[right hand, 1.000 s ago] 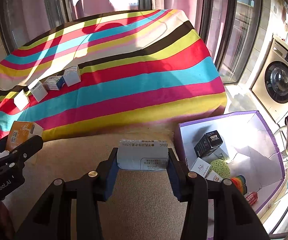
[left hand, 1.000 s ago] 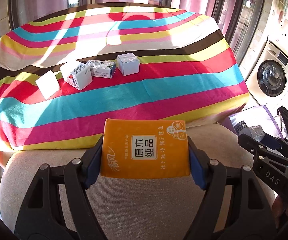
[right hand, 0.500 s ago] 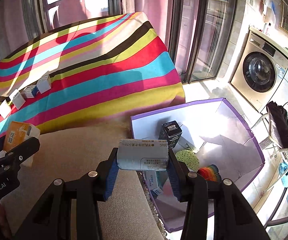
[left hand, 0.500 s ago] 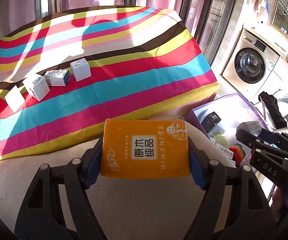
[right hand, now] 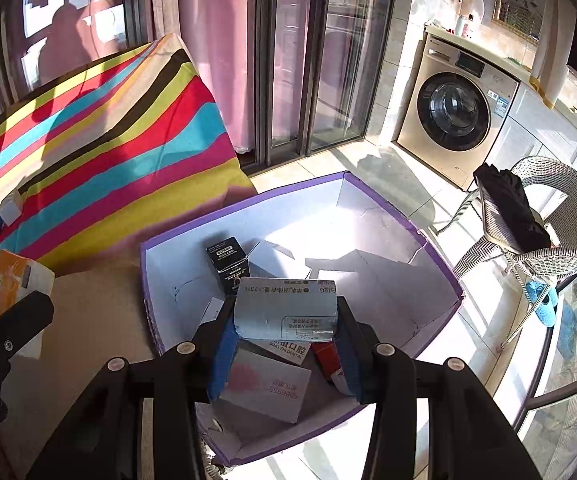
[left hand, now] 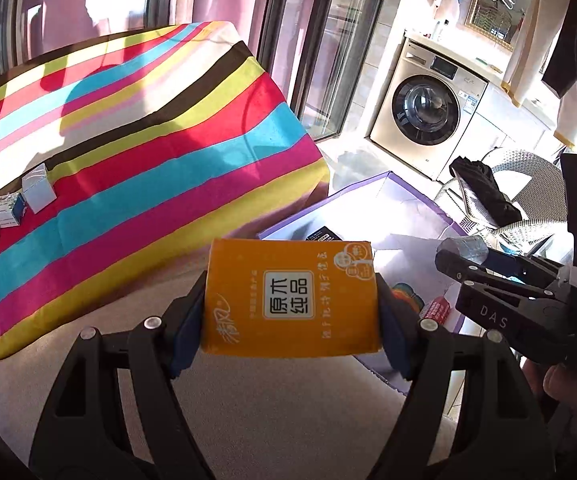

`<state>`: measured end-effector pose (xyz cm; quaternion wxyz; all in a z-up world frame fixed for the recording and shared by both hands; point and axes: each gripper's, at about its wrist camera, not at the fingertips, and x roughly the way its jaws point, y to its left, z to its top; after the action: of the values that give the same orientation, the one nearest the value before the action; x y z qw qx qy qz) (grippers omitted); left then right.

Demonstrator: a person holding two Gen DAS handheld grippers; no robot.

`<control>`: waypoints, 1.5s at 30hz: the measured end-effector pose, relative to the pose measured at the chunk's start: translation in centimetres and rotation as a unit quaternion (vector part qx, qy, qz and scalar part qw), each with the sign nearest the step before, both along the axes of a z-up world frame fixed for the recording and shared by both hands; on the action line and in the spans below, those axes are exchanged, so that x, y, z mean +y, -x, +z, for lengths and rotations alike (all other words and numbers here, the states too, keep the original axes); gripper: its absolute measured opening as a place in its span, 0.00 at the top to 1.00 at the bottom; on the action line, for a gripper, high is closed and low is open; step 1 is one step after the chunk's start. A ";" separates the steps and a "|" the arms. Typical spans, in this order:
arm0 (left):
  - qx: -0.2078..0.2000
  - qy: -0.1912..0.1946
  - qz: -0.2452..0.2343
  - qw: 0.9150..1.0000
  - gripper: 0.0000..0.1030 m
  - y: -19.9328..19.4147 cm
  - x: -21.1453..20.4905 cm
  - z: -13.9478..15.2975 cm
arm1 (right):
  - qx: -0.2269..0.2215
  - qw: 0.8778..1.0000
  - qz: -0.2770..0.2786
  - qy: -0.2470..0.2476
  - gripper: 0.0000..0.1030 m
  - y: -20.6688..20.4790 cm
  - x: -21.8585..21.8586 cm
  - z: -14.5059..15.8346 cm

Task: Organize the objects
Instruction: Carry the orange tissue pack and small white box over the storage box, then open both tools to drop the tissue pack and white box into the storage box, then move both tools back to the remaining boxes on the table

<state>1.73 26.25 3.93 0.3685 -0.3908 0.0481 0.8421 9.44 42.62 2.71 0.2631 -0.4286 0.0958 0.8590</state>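
Now the left gripper [left hand: 290,312] clamps an orange tissue pack [left hand: 291,298]. The right gripper [right hand: 286,330] grips a pale blue box [right hand: 286,312] above the purple-edged bin [right hand: 440,268].

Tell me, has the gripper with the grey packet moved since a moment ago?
Yes. The right gripper with its grey packet has swung from the striped table to above the purple box.
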 end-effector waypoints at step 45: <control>-0.004 -0.046 0.158 0.986 0.06 2.1 -15.9 0.4 | 0.051 0.985 0.162 0.036 0.19 4.2 -12.0 0.2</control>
<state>-0.40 10.37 4.29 0.2486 -0.3794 -0.0548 0.8895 5.29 30.57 2.87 0.0996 -0.4032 0.0695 0.9070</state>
